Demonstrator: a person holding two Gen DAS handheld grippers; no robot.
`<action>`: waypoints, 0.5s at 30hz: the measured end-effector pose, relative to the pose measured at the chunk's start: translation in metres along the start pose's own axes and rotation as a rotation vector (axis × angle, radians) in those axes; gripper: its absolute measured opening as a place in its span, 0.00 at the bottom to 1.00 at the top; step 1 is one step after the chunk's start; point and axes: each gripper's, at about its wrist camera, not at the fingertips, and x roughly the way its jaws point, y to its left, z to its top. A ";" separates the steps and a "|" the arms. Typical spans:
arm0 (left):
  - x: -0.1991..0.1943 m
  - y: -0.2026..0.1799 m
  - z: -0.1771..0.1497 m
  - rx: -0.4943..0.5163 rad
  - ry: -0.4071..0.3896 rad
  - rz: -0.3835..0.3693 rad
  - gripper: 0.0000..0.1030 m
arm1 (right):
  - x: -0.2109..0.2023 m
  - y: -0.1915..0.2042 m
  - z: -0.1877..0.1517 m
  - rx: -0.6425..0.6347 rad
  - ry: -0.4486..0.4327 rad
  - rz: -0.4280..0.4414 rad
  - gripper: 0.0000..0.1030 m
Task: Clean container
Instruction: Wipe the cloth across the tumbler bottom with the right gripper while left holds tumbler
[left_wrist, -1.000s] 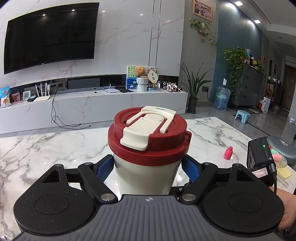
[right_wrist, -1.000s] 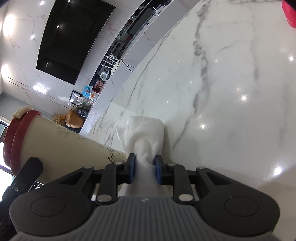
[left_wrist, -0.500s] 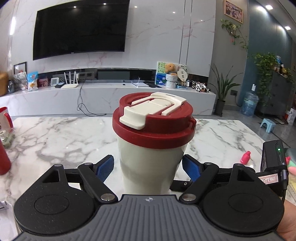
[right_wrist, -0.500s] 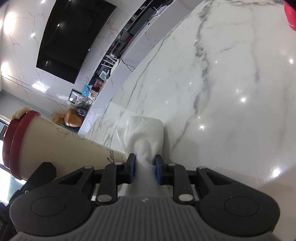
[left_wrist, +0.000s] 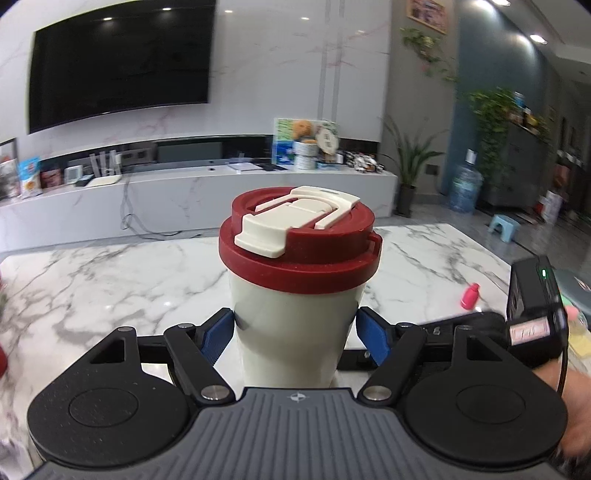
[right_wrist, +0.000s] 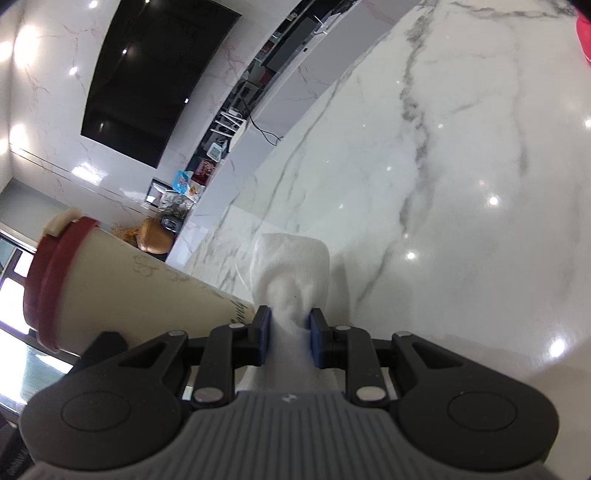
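Observation:
A cream travel cup (left_wrist: 291, 325) with a dark red lid (left_wrist: 299, 251) and a cream flip tab stands upright between the blue pads of my left gripper (left_wrist: 295, 332), which is shut on its body. The cup also shows in the right wrist view (right_wrist: 122, 284), at the left. My right gripper (right_wrist: 290, 332) is shut on a white folded cloth (right_wrist: 295, 266), held against the cup's lower side near its printed lettering. The right gripper's body (left_wrist: 532, 314) shows at the right of the left wrist view.
A white marble table (right_wrist: 461, 166) lies under both grippers. A small pink bottle (left_wrist: 470, 295) stands on it at the right. A red object (right_wrist: 584, 33) sits at the table's far corner. A TV wall and low cabinet are behind.
The left gripper has swung with the cup, first to the right, then back left. The right gripper and cloth have stayed at the cup's lower side, shifting only slightly.

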 end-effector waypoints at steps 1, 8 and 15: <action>0.000 0.001 0.001 0.008 0.004 -0.013 0.69 | -0.002 0.002 0.001 -0.001 -0.005 0.013 0.24; 0.003 0.010 0.002 0.043 0.014 -0.074 0.69 | -0.024 0.016 0.012 -0.011 -0.065 0.134 0.24; 0.005 0.015 0.004 0.059 0.029 -0.107 0.69 | -0.049 0.029 0.021 -0.023 -0.131 0.277 0.24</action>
